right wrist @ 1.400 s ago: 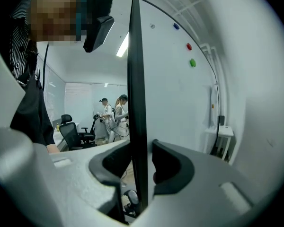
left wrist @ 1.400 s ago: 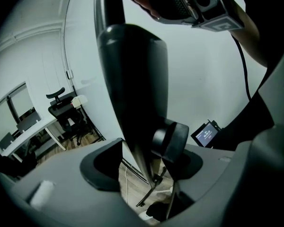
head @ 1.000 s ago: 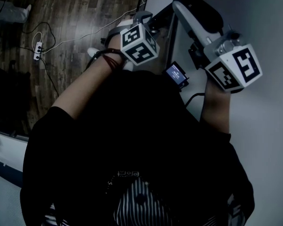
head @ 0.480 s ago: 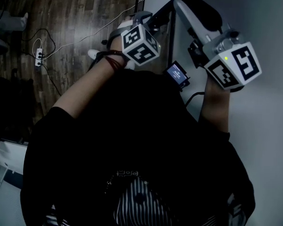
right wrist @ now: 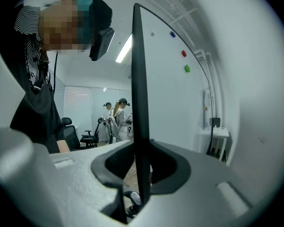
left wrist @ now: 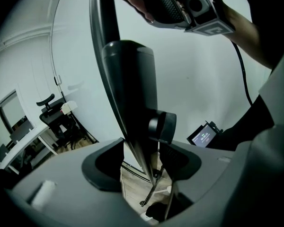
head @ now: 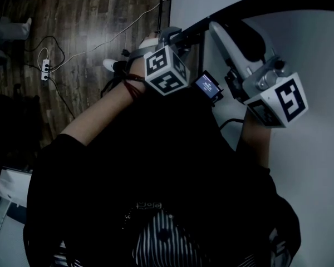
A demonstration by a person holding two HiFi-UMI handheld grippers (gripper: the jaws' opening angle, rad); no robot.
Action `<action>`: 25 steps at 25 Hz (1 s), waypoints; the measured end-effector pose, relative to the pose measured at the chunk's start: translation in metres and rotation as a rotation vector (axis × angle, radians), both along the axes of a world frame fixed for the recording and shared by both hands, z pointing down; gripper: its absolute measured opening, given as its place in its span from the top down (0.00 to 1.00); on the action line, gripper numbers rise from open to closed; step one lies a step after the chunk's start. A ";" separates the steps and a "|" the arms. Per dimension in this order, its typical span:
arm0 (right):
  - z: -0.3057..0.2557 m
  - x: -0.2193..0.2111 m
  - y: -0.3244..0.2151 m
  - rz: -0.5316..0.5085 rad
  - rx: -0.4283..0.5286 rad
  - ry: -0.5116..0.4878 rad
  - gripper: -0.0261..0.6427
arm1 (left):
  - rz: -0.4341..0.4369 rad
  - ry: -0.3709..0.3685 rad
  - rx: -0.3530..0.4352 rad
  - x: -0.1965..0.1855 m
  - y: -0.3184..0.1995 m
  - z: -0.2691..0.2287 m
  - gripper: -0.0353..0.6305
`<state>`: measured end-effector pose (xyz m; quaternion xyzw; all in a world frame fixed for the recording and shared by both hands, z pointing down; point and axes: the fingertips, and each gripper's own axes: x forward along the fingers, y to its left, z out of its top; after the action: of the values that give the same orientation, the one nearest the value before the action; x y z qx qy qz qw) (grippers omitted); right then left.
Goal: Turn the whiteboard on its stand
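Head view puts the whiteboard [head: 317, 43] upright, spanning twelve to three o'clock. Left tongs [left wrist: 141, 152] have just been closing and pinch its dark frame [left wrist: 104, 13] beside a round knob [left wrist: 162, 128]. The right tongs [right wrist: 143, 167], also just narrowed, clamp the board's thin edge.

Right gripper [right wrist: 141, 171], jaws just closing, clamps the whiteboard [right wrist: 175, 112] by its dark edge, red magnet [right wrist: 183, 53] and green magnet [right wrist: 187, 68] above

I see a power strip [head: 44, 67] on the wooden floor [head: 94, 15], an office chair [left wrist: 54, 113], and two people [right wrist: 117, 119] far off.
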<state>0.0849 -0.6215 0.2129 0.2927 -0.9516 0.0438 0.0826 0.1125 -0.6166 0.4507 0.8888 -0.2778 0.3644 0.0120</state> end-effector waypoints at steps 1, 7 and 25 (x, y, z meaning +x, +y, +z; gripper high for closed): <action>0.003 0.004 0.006 -0.019 0.013 0.031 0.81 | 0.013 -0.003 -0.002 0.000 0.005 -0.001 0.59; -0.002 0.006 0.031 -0.022 -0.016 0.005 0.81 | 0.059 0.023 -0.020 0.006 0.031 -0.001 0.58; 0.015 0.068 0.042 0.148 -0.083 -0.066 0.96 | -0.088 0.635 -0.001 -0.076 0.040 -0.117 0.94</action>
<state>0.1528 -0.5796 0.2279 0.3571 -0.9269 0.0986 0.0599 0.0365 -0.5769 0.3339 0.9452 -0.2981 0.0681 0.1141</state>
